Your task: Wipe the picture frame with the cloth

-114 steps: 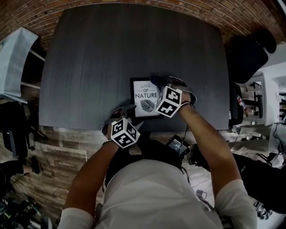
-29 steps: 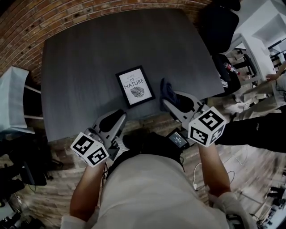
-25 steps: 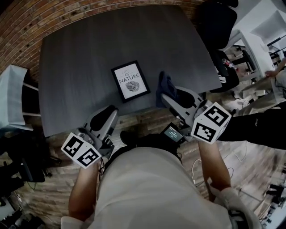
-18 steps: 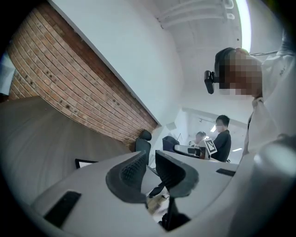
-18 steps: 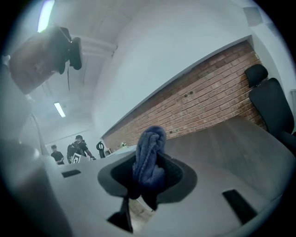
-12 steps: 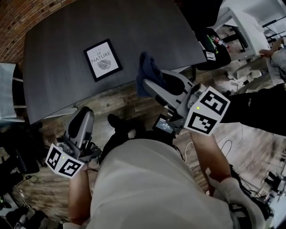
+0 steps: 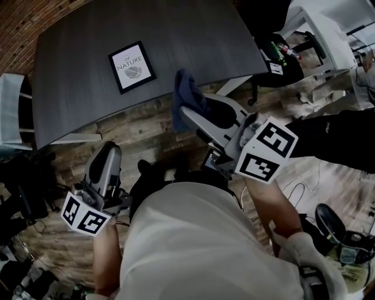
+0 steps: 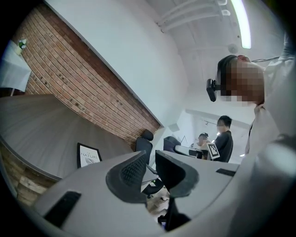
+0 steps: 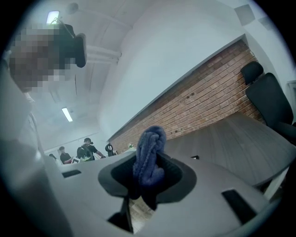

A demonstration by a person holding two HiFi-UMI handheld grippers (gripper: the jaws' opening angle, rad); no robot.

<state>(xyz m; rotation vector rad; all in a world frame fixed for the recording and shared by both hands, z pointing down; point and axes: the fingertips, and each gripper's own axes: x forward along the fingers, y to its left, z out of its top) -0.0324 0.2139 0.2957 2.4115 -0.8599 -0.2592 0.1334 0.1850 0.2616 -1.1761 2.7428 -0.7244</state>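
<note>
Jaws of the right gripper clench the bunched blue cloth, those of the left gripper stand slightly parted and empty, and the picture frame lies flat on the dark table, well apart from both.

Ahead of you: dark grey table, brick wall behind it. Wood-plank floor below. To your right: white desk. Black office chair past the table's end. Two people at a far desk.
</note>
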